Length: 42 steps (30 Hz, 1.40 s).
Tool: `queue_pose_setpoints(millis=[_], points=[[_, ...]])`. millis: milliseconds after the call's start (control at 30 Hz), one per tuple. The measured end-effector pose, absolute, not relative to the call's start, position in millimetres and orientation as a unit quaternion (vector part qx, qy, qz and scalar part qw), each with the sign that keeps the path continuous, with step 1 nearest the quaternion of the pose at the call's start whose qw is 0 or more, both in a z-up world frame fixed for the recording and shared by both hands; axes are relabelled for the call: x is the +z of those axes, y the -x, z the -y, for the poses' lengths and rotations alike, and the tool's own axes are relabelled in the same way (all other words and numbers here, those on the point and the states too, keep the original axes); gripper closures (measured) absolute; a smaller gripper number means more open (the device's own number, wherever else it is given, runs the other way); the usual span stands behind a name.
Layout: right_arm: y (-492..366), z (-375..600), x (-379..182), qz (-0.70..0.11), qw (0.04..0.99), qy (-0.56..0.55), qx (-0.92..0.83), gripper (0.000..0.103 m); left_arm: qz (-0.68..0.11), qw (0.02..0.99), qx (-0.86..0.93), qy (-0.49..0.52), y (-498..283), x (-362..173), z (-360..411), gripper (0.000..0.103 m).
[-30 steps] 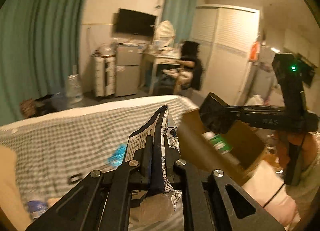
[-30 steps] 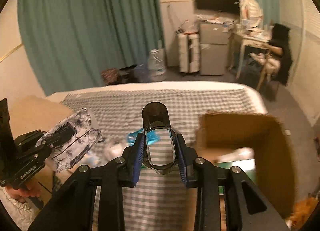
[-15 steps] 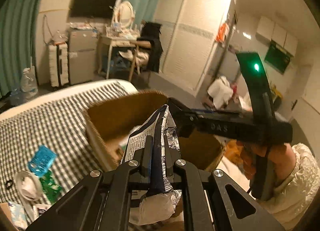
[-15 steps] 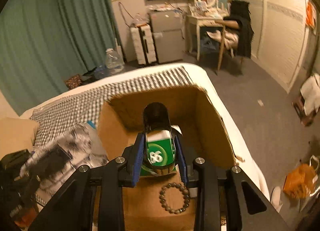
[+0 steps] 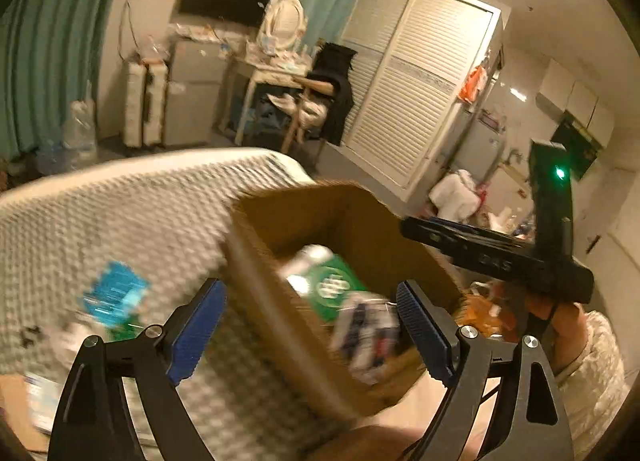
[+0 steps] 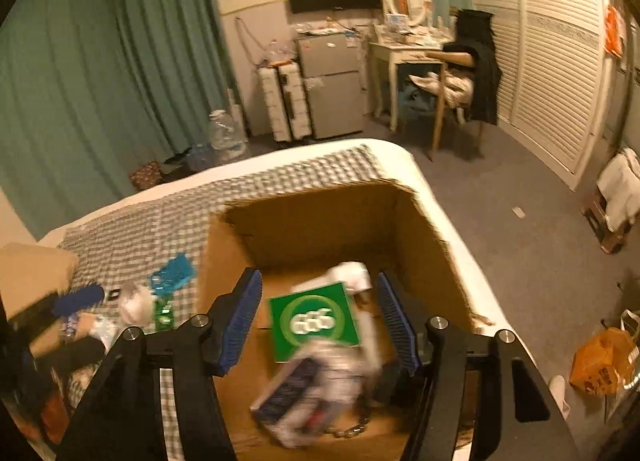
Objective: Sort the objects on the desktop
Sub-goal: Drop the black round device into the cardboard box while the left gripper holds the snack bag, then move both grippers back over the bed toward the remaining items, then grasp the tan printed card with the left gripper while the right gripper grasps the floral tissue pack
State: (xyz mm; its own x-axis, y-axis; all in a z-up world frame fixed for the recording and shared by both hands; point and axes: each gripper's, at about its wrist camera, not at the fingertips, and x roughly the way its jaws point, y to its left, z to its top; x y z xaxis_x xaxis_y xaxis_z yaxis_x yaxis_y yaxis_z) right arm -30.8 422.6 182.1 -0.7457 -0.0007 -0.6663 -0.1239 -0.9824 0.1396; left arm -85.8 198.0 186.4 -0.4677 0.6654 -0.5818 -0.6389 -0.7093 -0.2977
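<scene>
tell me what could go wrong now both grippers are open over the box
1. The snack packet is blurred inside the cardboard box; it may settle on the bead bracelet and bury it.
2. The left gripper straddles the box wall, so pulling back carelessly could catch and drag the box.
3. The box sits near the bed corner; a nudge might tip it off.

Black gripper (image 6: 318, 313) frames, ribbed blue pads (image 6: 240, 319), silver screws
</scene>
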Motion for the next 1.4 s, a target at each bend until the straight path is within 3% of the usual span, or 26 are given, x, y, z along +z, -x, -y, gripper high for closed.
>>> queue_pose_setpoints(millis=[200, 367, 467, 600, 767, 867, 967, 1167, 1233, 1267, 1400], points=[[39, -343, 189, -0.059, -0.052, 0.341, 0.937, 0.043, -0.034, 0.255, 0.907, 0.333, 104, 187, -84, 0.0], [56, -260, 162, -0.042, -0.139, 0.349, 0.926, 0.043, -0.036, 0.117, 0.918, 0.378, 108, 133, 6, 0.0], [66, -209, 122, -0.041, -0.168, 0.381, 0.908, 0.043, 0.003, 0.045, 0.92, 0.389, 98, 88, 47, 0.0], [71, -162, 69, -0.041, -0.167, 0.406, 0.897, 0.043, 0.053, 0.043, 0.919, 0.388, 81, 41, 68, 0.0], [62, -133, 21, -0.016, -0.143, 0.419, 0.897, 0.043, -0.001, 0.029, 0.916, 0.401, 72, 3, 62, 0.0], [61, -128, 17, 0.005, -0.141, 0.424, 0.895, 0.043, -0.013, 0.027, 0.914, 0.404, 80, -4, 58, 0.0], [56, -137, 18, -0.02, -0.143, 0.42, 0.896, 0.036, -0.006, 0.015, 0.907, 0.42, 93, -12, 62, 0.0], [57, -154, 20, -0.061, -0.134, 0.426, 0.893, 0.036, -0.008, 0.021, 0.895, 0.445, 102, -26, 70, 0.0], [56, -154, 22, -0.066, -0.133, 0.424, 0.893, 0.036, 0.022, 0.05, 0.887, 0.459, 103, -31, 76, 0.007], [55, -154, 22, -0.067, -0.133, 0.425, 0.893, 0.036, 0.027, 0.044, 0.887, 0.459, 104, -32, 80, 0.027], [55, -150, 20, -0.062, -0.14, 0.43, 0.89, 0.036, 0.056, 0.048, 0.891, 0.448, 96, -26, 92, 0.028]])
